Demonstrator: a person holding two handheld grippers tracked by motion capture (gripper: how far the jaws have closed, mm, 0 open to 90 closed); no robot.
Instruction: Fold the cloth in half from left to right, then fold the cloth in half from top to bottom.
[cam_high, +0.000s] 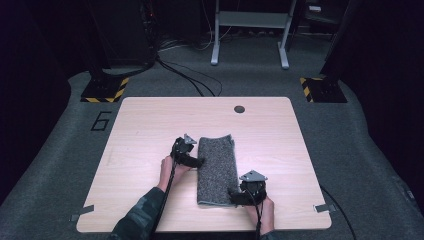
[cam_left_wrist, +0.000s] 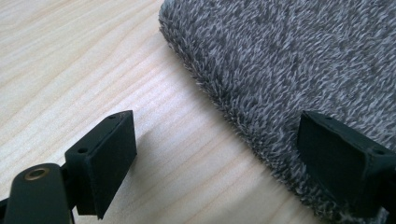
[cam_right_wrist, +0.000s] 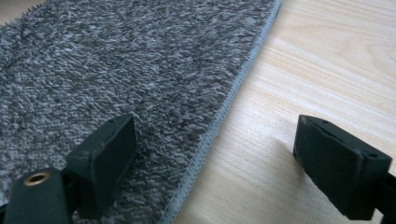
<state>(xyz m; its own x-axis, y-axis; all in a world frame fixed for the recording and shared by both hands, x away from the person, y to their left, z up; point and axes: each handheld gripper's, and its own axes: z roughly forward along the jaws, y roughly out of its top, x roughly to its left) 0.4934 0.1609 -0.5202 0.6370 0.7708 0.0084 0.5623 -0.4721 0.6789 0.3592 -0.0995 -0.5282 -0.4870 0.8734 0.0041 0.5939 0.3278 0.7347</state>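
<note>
On the pale wooden surface (cam_high: 150, 125), my left claw (cam_high: 189, 150) spreads wide across the rounded, folded left edge of the grey shaggy fabric mat (cam_high: 216, 165), gripping nothing. The mat lies mid-surface, seemingly already folded into a long strip; any further fold is not begun. My right claw (cam_right_wrist: 215, 154) gapes over its stitched right hem, empty. Bare wood flanks both sides.
</note>
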